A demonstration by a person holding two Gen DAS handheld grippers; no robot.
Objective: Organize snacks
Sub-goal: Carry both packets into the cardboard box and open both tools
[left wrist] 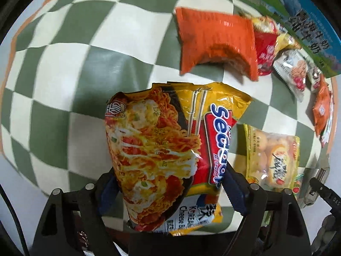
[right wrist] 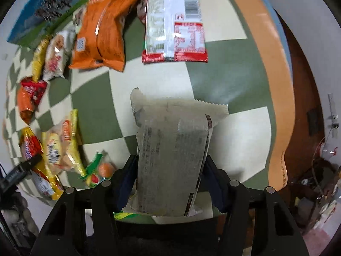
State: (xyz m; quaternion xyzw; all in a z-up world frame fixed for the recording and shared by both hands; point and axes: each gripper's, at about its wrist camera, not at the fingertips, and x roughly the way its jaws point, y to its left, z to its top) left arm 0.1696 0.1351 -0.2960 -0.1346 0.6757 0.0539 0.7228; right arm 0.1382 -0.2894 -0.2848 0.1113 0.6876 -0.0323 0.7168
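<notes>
Two packets aloft over a green-and-cream checked mat (left wrist: pixel 64 68), one in each gripper, both tools pointing down. In the left wrist view, left gripper (left wrist: pixel 170 194) clamped on a yellow noodle packet (left wrist: pixel 168 149), blue pads pressing its lower flanks, jaws fairly wide to span the bag; long axis running straight up the frame away from the fingers, top edge near centre. In the right wrist view, right gripper (right wrist: pixel 170 183) closed on a pale grey packet (right wrist: pixel 172 155), printed back facing the lens, serrated top seal near centre frame, long axis likewise in line with the fingers. Open mat to the left and upper left of the noodle packet; crowded ground at right, with an orange bag (left wrist: pixel 217 42) at upper right, a row of small packets along a blue-green box (left wrist: pixel 298 21) at the far right edge, and a yellow bun bag (left wrist: pixel 272 155) just beside the right finger. For the right hand, bare squares ahead and to the right as far as the mat's orange border (right wrist: pixel 275 85); a red-and-white packet (right wrist: pixel 174 21) at top centre, the orange bag to its left, more snacks down the left edge. Left hand the nearer to the free left half of the mat, right hand the nearer to the border strip; set-down room seemingly ample for either, the snag likely being the clutter lying between the two grippers.
</notes>
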